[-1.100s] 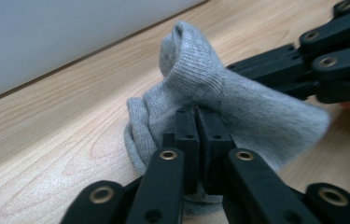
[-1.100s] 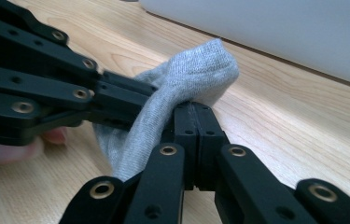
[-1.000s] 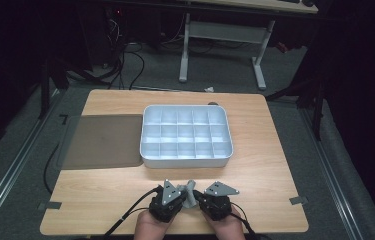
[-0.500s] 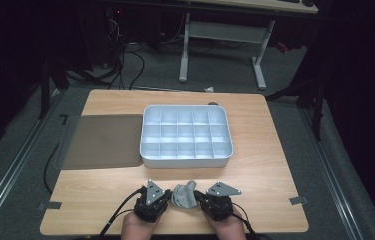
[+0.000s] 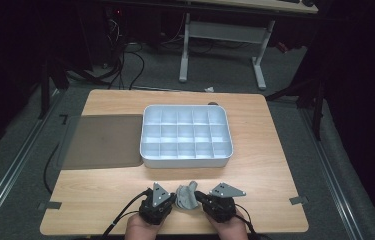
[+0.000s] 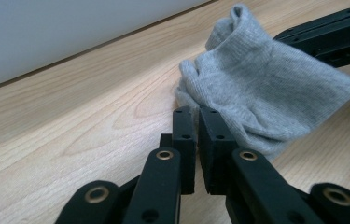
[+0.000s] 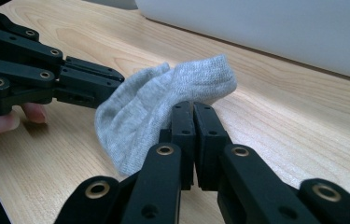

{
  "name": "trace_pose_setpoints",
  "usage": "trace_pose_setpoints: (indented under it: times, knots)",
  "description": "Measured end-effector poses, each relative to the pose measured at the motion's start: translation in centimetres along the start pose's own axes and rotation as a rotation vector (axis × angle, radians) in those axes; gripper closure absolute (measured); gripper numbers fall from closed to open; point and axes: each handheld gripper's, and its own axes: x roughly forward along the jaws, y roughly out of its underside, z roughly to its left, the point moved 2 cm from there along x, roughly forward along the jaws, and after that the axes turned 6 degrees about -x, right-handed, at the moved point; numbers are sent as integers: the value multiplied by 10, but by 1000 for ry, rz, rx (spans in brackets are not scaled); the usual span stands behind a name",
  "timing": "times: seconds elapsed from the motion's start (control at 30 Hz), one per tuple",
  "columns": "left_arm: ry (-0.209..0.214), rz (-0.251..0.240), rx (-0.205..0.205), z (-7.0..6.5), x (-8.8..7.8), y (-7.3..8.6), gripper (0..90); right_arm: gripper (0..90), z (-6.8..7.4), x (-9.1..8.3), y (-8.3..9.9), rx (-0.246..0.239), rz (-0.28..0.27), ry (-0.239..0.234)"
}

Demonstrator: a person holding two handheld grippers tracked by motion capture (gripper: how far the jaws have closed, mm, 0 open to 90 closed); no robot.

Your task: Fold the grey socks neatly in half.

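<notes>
A small grey sock (image 5: pixel 187 196) is held up just above the wooden table (image 5: pixel 275 165) near its front edge, between my two grippers. The left gripper (image 5: pixel 171 199) is shut on the sock's left edge, and in the left gripper view the sock (image 6: pixel 266 88) spreads out past its closed tips (image 6: pixel 197 112). My right gripper (image 5: pixel 200 196) is shut on the sock's right side. In the right gripper view the sock (image 7: pixel 163 102) bunches around the closed tips (image 7: pixel 193 106), with the left gripper (image 7: pixel 112 77) pinching its far edge.
A white tray (image 5: pixel 186 160) split into several compartments stands at the table's middle, just beyond the grippers. A dark mat (image 5: pixel 104 141) lies to its left. A desk frame and cables stand on the floor behind the table.
The left gripper drew away to the left, then came back a little toward the sock. The sock has shifted slightly right and stays between both grippers.
</notes>
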Motion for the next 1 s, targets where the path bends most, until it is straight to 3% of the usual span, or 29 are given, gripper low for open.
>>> trace_pose_setpoints:
  times: [0.37, 0.67, 1.0]
  knots:
    - [15, 8, 19, -10, 8, -3, 859, 885, 5, 0, -2, -7, -9, -8]
    - [20, 27, 61, -22, 24, -13, 869, 886, -5, -2, -4, 12, -18, 17]
    - [25, 38, 67, -25, 25, -12, 890, 888, 0, 1, -2, 11, -17, -12]
